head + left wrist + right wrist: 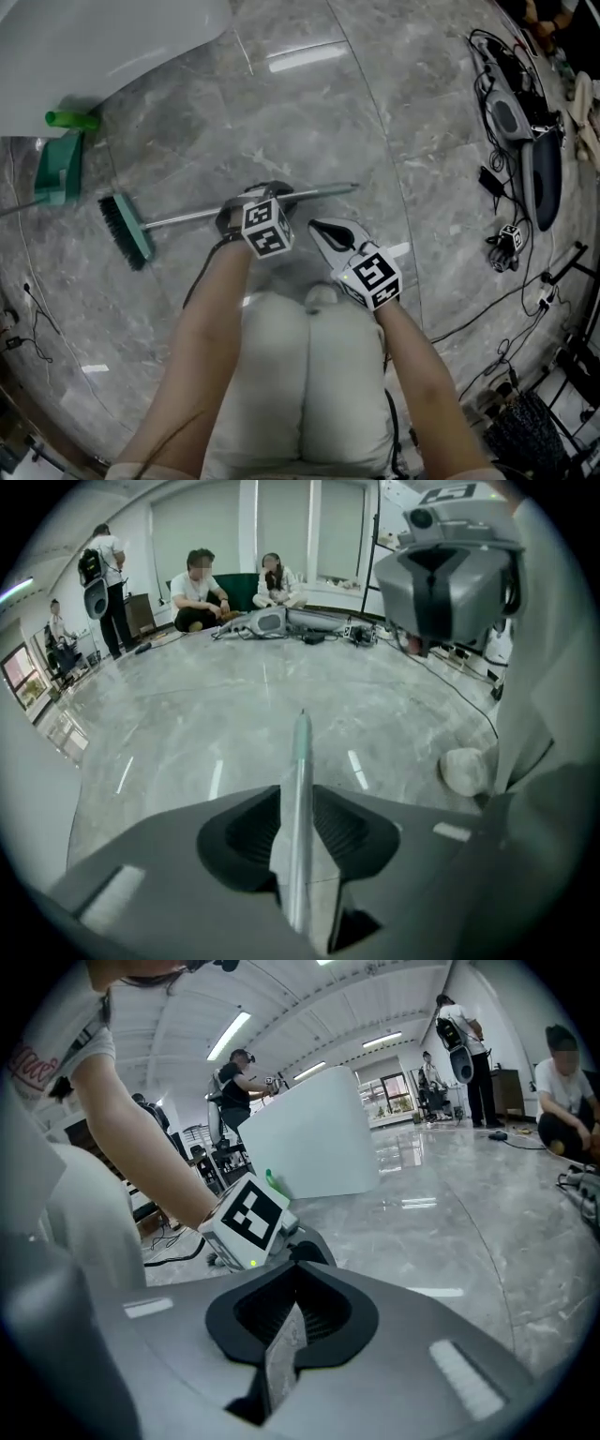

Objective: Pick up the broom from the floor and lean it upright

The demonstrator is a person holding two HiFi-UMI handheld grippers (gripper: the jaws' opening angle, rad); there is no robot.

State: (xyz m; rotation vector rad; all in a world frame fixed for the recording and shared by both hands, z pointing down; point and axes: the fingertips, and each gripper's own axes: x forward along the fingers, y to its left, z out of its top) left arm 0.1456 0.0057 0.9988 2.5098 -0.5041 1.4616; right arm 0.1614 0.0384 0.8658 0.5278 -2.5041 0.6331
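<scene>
- Grey marble floor (309, 112) is seen under everything, and the broom (183, 218) is laid flat on it, its green brush head (127, 230) at the left of the head view and its metal handle (300, 761) stretched out to the right.
- The left gripper (258, 199) is held low over the middle of the handle, pointed steeply down.
- In the left gripper view its fingers (253, 832) are set a little apart with the handle running along the gap between them; floor is visible on both sides of the handle, so no squeeze on it is seen.
- The right gripper (286, 1321) is held just beside the left one, off the handle.
- Its fingers (323, 1312) are parted by a narrow slit, through which only floor is seen.
- A green dustpan (58, 169) is placed near the brush head, by a white curved body (94, 47).
- Cables and devices (516, 131) are spread on the floor well apart, at the right.
</scene>
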